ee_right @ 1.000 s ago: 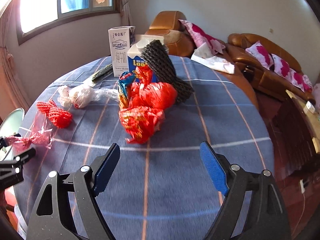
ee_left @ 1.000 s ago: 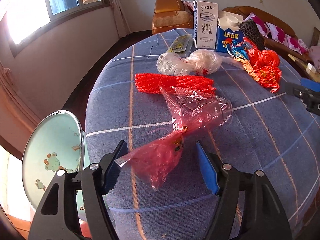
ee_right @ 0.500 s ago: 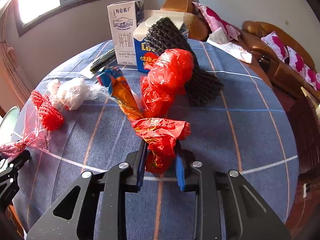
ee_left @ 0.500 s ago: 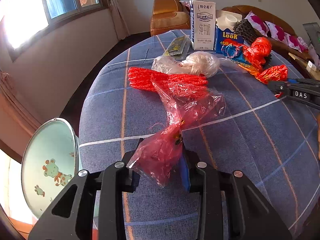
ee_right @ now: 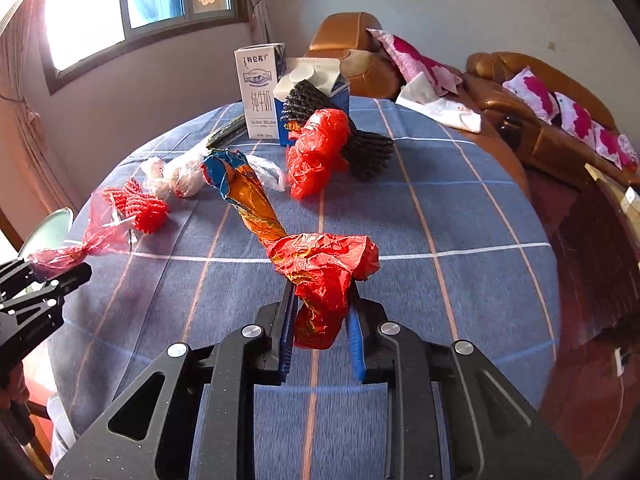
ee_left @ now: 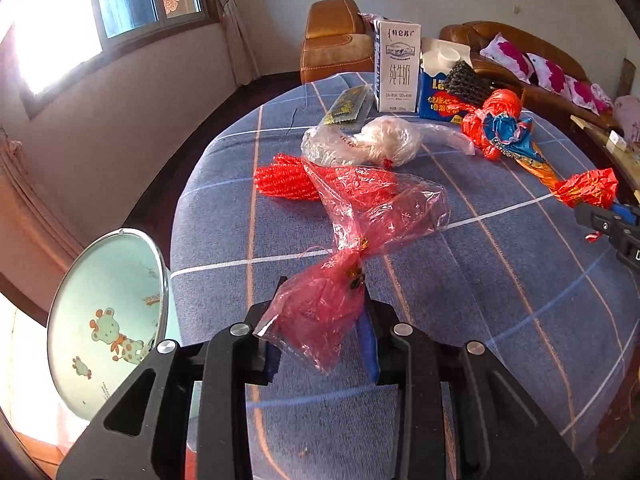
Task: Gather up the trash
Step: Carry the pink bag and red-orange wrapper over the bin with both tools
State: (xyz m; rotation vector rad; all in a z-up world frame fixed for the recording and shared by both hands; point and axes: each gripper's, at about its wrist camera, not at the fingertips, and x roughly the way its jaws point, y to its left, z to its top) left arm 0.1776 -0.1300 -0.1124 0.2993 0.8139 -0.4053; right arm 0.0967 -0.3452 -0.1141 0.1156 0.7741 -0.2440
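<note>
My left gripper (ee_left: 320, 320) is shut on a pink see-through plastic bag (ee_left: 320, 312) at the table's near left edge; the bag's open end (ee_left: 384, 204) trails over a red foam net (ee_left: 284, 180). My right gripper (ee_right: 320, 320) is shut on the red end of a crumpled red, orange and blue wrapper (ee_right: 320, 276), whose twisted tail (ee_right: 240, 188) stretches back over the table. The left gripper also shows in the right wrist view (ee_right: 40, 280), and the wrapper shows in the left wrist view (ee_left: 588, 190).
A round table with a blue checked cloth (ee_right: 440, 220) carries a clear bag (ee_left: 372, 140), a red bag (ee_right: 320, 148), a black foam net (ee_right: 360, 148), a milk carton (ee_left: 396, 68), a blue carton (ee_right: 320, 92) and a dark packet (ee_left: 348, 104). A bin with a cartoon lining (ee_left: 108, 320) stands left of the table. Sofas behind.
Both grippers went from open to shut, the left on the pink bag, the right on the red wrapper. The wrapper has been pulled out long, away from the red bag.
</note>
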